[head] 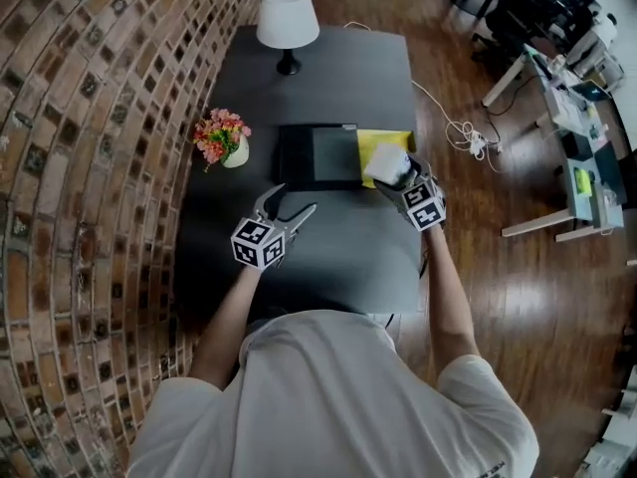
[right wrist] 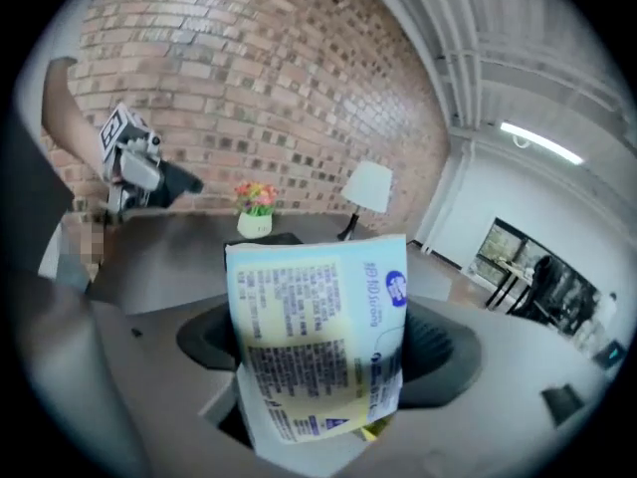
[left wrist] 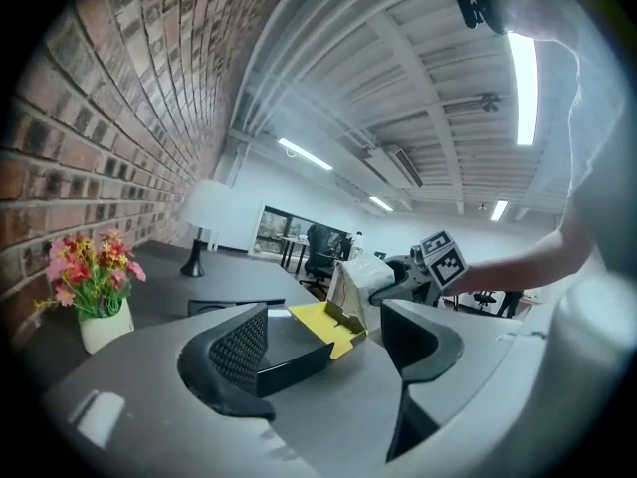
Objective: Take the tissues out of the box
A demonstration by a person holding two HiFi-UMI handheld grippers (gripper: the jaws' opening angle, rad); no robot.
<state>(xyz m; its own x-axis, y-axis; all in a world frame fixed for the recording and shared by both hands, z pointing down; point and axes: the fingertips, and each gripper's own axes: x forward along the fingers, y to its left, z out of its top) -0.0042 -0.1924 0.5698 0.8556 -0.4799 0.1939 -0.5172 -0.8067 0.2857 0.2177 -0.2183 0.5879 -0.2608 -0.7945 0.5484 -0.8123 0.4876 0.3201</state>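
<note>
Currently the right gripper (head: 396,177), just right of centre in the head view, has its jaws clamped on the tissue pack (right wrist: 318,337). It holds the pack upright above the yellow flap (head: 382,139) of the open box (head: 317,154); whether the lower edge is clear is uncertain. The left gripper (head: 291,207), lower left of the box over the table (head: 348,257), has its jaws apart and empty. It is probably on standby to steady the box.

White lamp (head: 288,18), potted flowers (head: 221,135), dark table (head: 343,78), brick wall (head: 90,118)

Bright ceiling strip lights (left wrist: 523,88) glare overhead; fisheye edges bend, and the close foreground blurs.
</note>
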